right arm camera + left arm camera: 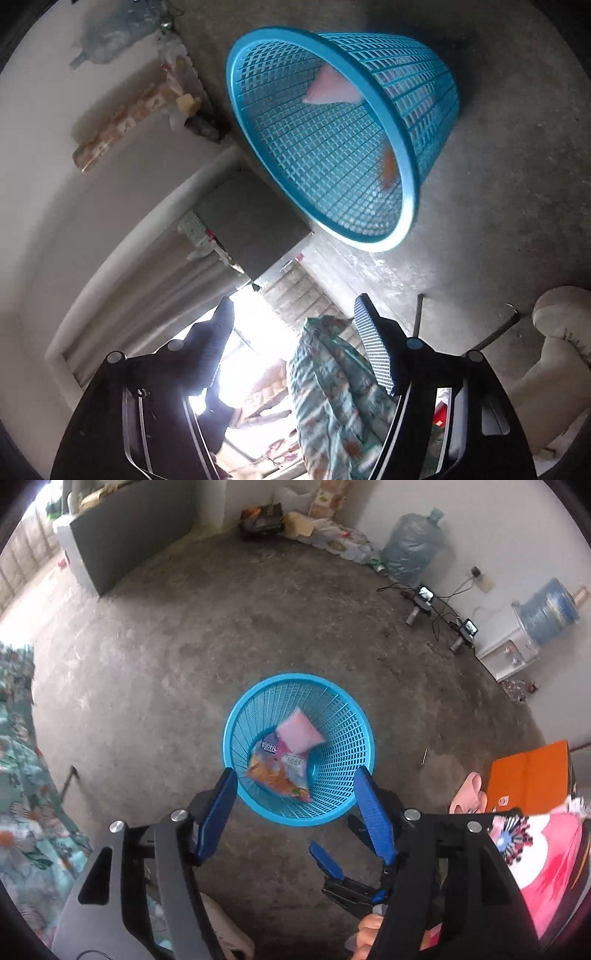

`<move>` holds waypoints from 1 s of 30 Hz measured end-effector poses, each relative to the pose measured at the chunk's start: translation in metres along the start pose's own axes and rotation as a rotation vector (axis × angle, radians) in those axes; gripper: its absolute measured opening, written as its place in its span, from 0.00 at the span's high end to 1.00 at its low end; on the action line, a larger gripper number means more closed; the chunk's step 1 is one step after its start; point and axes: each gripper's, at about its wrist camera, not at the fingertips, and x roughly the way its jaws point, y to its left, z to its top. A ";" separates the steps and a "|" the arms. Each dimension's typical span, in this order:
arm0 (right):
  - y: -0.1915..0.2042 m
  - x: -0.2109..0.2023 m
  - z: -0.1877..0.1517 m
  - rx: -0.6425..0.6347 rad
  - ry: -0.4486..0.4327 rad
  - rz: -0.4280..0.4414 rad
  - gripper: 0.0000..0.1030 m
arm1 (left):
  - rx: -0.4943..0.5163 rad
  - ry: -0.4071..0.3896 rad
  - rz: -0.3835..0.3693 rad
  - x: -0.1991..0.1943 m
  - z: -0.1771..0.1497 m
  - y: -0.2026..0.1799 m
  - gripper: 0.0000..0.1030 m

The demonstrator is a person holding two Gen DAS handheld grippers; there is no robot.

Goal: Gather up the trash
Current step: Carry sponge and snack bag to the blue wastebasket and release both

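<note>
Both hand-held grippers, left [295, 775] and right [295, 306], wide open, empty

1. A lived-in room of a home, with a bare concrete floor [229, 627] and plain white walls [498, 524].
2. Water jugs [412, 546], a water dispenser [506, 653], floral bedding [22, 775] and slippers [467, 794] show it.
</note>
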 end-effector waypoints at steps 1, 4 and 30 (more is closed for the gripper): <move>0.001 -0.004 -0.007 -0.012 0.000 0.001 0.36 | 0.009 -0.010 -0.006 -0.008 -0.002 -0.002 0.40; 0.009 -0.016 -0.021 -0.106 -0.002 -0.039 0.36 | 0.019 -0.050 -0.041 -0.043 -0.012 -0.001 0.40; 0.157 -0.007 -0.433 -1.716 -0.271 -0.648 0.06 | -0.247 -0.437 -0.023 -0.378 -0.267 0.209 0.13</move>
